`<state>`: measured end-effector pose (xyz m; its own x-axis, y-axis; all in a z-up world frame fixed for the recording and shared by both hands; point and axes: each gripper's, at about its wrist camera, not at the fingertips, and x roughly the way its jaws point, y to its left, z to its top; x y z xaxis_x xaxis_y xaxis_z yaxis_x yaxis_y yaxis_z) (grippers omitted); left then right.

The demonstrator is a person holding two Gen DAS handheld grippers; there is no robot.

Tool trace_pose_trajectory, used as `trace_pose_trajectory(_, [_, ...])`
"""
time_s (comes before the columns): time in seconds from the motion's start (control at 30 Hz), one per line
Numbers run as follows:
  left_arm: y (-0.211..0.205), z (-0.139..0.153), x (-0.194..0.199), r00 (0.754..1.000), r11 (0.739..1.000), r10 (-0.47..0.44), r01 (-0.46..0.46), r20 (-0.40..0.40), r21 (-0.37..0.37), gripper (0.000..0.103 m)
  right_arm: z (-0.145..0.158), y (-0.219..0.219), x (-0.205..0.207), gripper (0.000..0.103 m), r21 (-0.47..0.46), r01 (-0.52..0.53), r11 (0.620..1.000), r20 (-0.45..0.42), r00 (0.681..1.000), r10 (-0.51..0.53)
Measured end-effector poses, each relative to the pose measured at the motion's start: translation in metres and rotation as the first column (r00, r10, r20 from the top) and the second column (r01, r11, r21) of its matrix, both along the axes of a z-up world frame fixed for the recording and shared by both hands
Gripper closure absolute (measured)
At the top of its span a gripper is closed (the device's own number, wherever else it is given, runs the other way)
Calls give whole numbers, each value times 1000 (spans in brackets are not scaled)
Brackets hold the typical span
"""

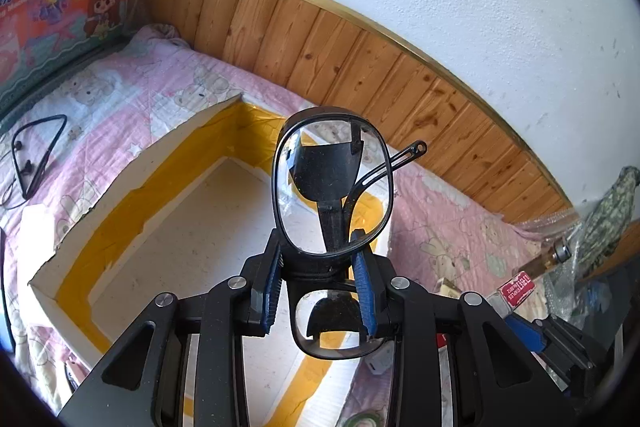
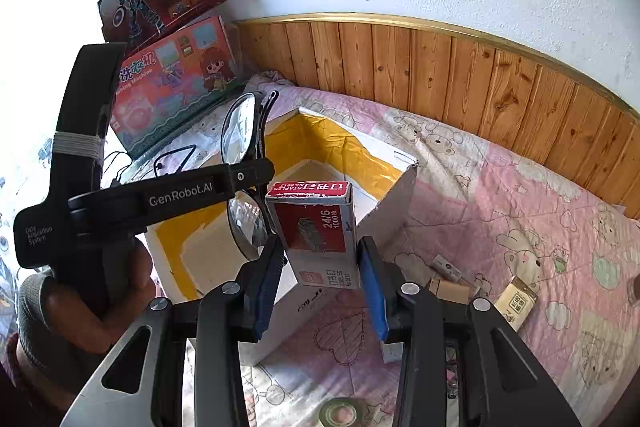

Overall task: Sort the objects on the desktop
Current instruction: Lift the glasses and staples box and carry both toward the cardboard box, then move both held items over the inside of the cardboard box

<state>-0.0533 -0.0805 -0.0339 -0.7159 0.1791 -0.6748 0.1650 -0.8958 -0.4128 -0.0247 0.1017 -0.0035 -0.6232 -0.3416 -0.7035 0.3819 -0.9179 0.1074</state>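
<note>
My left gripper (image 1: 318,251) is shut on a pair of black-framed glasses (image 1: 298,211), gripping them near the bridge, one lens standing up above the blue pads. They hang over an open white box (image 1: 132,163) lined with yellow tape. In the right wrist view, a hand holds the left gripper (image 2: 256,171) with the glasses (image 2: 240,131) over that box (image 2: 400,187). My right gripper (image 2: 320,251) is shut on a red and white staples box (image 2: 316,223), held upright just beside the open box's near wall. The staples box (image 1: 516,289) also shows at the left view's right edge.
A pink bear-print quilt (image 2: 520,195) covers the surface. Black neckband earphones (image 1: 36,155) lie left of the box. Toy cartons (image 2: 172,79) lean at the back left. Small packets (image 2: 516,301) and a tape roll (image 2: 340,413) lie nearby. Wood panelling (image 1: 320,51) backs the surface.
</note>
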Motion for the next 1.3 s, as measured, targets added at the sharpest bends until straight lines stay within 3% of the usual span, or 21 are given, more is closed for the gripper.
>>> trace_pose_trajectory(0.9, [-52,-31,-34,989,989,115,-122,90,82,70,-14,-51,-61,63,44,-9,999,54,998,6])
trace_pose_trajectory(1.3, [-53,-40,-48,982,988,130,-139,135,65,70,-27,-57,-84,63,90,-31,995,83,996,23])
